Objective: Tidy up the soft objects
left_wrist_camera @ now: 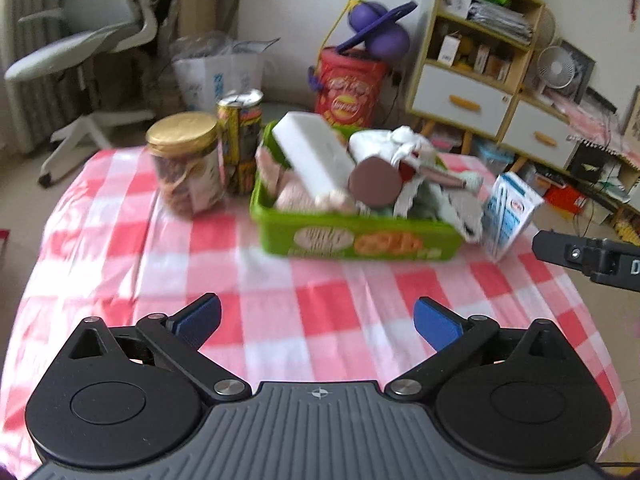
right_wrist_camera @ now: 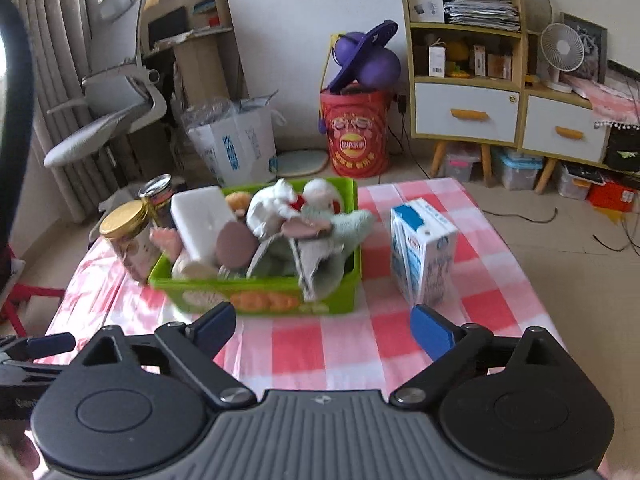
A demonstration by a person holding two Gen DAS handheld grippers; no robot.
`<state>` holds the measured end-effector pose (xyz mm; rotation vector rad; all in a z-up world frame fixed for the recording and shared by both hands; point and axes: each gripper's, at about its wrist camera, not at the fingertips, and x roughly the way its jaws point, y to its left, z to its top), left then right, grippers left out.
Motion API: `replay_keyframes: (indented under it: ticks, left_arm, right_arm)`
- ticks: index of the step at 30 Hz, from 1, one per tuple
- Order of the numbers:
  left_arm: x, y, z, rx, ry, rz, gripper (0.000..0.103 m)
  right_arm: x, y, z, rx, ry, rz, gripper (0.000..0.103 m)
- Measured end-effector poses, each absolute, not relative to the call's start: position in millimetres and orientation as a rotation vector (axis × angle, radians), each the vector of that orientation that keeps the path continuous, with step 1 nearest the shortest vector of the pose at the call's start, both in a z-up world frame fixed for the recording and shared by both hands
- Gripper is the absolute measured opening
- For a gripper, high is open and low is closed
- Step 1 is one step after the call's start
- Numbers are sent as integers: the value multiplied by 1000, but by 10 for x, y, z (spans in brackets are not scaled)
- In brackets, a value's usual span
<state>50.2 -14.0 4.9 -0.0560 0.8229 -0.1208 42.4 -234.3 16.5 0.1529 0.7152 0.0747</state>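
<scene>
Seen from both wrist cameras: a table under a red-and-white checked plastic cloth (left_wrist_camera: 280, 320), bearing a green rectangular plastic bin (left_wrist_camera: 352, 236) heaped with soft things. Inside the bin: a white rectangular foam block (left_wrist_camera: 312, 152) leaning at the left, a brown round-ended cylinder (left_wrist_camera: 374, 184) just beside it, a white plush toy with a red patch (right_wrist_camera: 276, 204) near the back, pale pink plush pieces (left_wrist_camera: 292, 192) at the left, and a grey-green cloth toy (right_wrist_camera: 320, 248) spilling over the front right rim.

Left of the bin, touching or nearly so: a clear glass jar with a gold lid (left_wrist_camera: 184, 160) and, behind it, a yellow printed can (left_wrist_camera: 240, 136). Right of the bin, apart from it, upright: a blue-and-white milk carton (right_wrist_camera: 424, 252).

Left gripper (left_wrist_camera: 318, 320), blue pads spread wide over bare cloth, nothing between them, well short of the bin. Right gripper (right_wrist_camera: 322, 330) likewise released and empty, jaws apart above the cloth just before the bin's front wall; its black body also visible at the right edge of the left view.

Beyond the table, blurred: a grey office chair (left_wrist_camera: 88, 36), a red printed drum with a purple ball toy (right_wrist_camera: 358, 132), and a yellow-framed shelf unit with white drawers (right_wrist_camera: 468, 80).
</scene>
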Motion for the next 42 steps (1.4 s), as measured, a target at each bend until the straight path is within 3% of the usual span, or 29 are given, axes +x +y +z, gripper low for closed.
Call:
replay_keyframes:
  ticks: [2,20,42]
  left_arm:
    - [395,-164,75,-35,836,-95,98]
    - [78,-302,31,-20,931,30,98]
    - [-28,-388,138,-6,885,38,98]
  right_arm:
    - [331,-2316,216,178,754,67,75]
    - [-44,-2188,186,122,806,39,75]
    - [-112,-2103,196,84,803,63,75]
